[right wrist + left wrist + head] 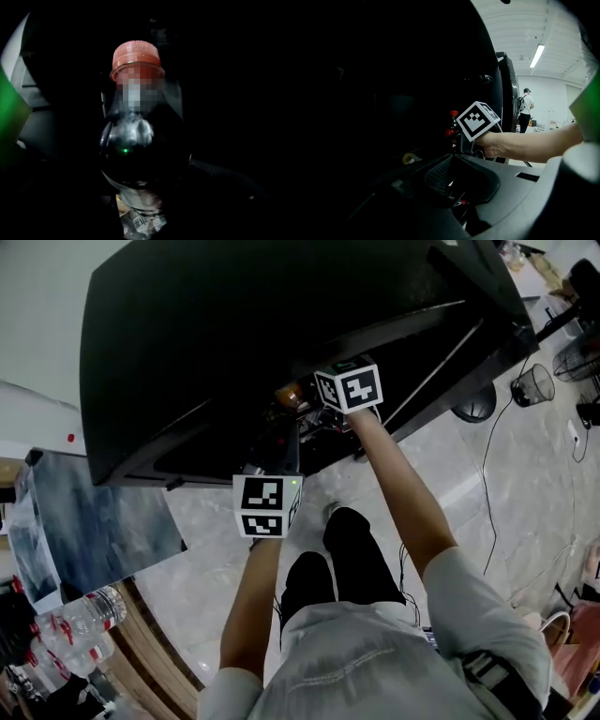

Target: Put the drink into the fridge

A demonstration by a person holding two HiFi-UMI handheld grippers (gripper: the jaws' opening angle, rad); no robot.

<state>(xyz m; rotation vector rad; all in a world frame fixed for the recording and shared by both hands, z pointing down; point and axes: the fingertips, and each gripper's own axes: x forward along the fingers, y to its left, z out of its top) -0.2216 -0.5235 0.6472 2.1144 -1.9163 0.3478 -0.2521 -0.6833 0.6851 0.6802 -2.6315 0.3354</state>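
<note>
Bare forearms stretch forward from the person's body, the right forearm (403, 493) reaching further than the left forearm (251, 596). Right tongs (458, 137) are pushed into the dark opening of the black fridge (234, 343), and the right hand (494, 143) is wrapped around the handle under the marker cube (478, 119). These tongs are closed on the drink bottle (140, 140), which holds dark liquid, has a red cap (137, 54) and is upright at the fridge opening. If it rests on a shelf, I cannot tell. Left tongs (457, 180) are held lower, near the fridge front. Their jaws stand apart, and nothing can be made out between them.
</note>
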